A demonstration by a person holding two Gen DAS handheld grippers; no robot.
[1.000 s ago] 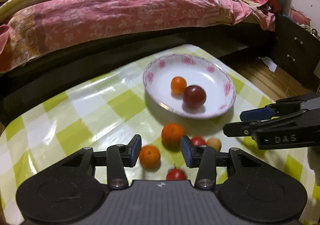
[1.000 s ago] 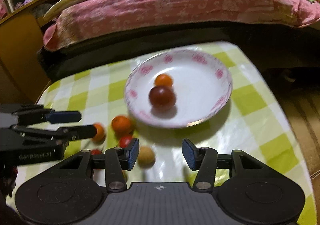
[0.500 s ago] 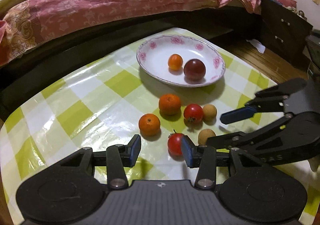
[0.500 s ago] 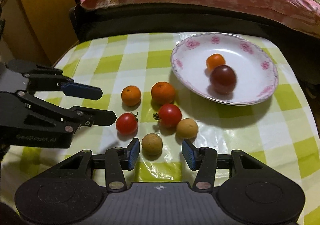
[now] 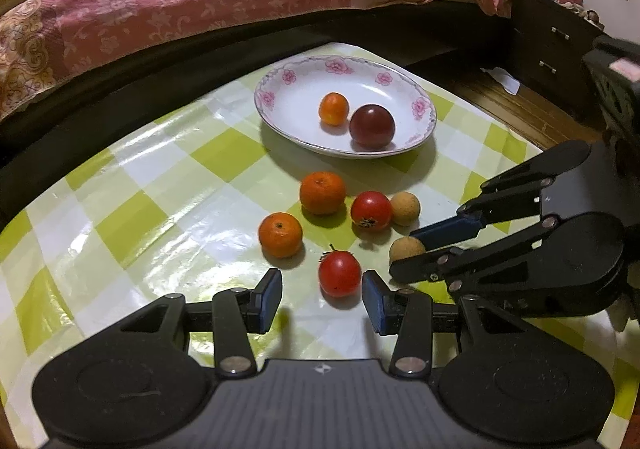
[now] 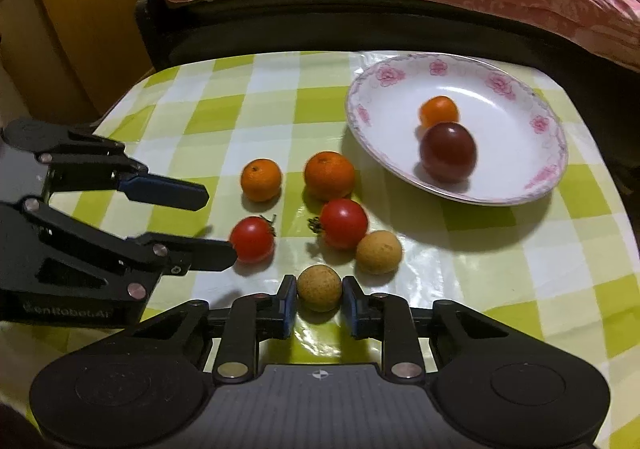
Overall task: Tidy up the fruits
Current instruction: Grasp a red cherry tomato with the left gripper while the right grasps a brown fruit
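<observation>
The right gripper [image 6: 319, 299] sits low over the counter [image 6: 520, 269] with its jaws closed in on a tan longan [image 6: 319, 288], one blue pad at each side of it; the pads look to be touching the fruit, which still rests on the green-and-white checked cloth. From the left wrist view the same longan [image 5: 406, 249] shows between the right gripper's two fingers. The left gripper [image 5: 320, 299] hangs just beside it with jaws spread wide, and a red tomato with a green stem [image 5: 339, 274] lies in the gap between them, touching neither pad.

Just beyond the gripped fruit lies a second longan [image 6: 378, 252], pressed up against another red tomato [image 6: 344, 223]. Behind those sit two small oranges, the larger orange [image 6: 329, 175] nearer the plate and the smaller orange [image 6: 261, 180] off to its left, apart from each other.

The white plate with pink flowers round its rim [image 6: 536, 185] stands at the far right part of the counter. In it are a small orange fruit [image 6: 439, 111] and a dark red round fruit [image 6: 448, 150], close together, the dark one nearer the grippers. Past the counter runs a bed with a pink flowered quilt [image 5: 180, 5]
</observation>
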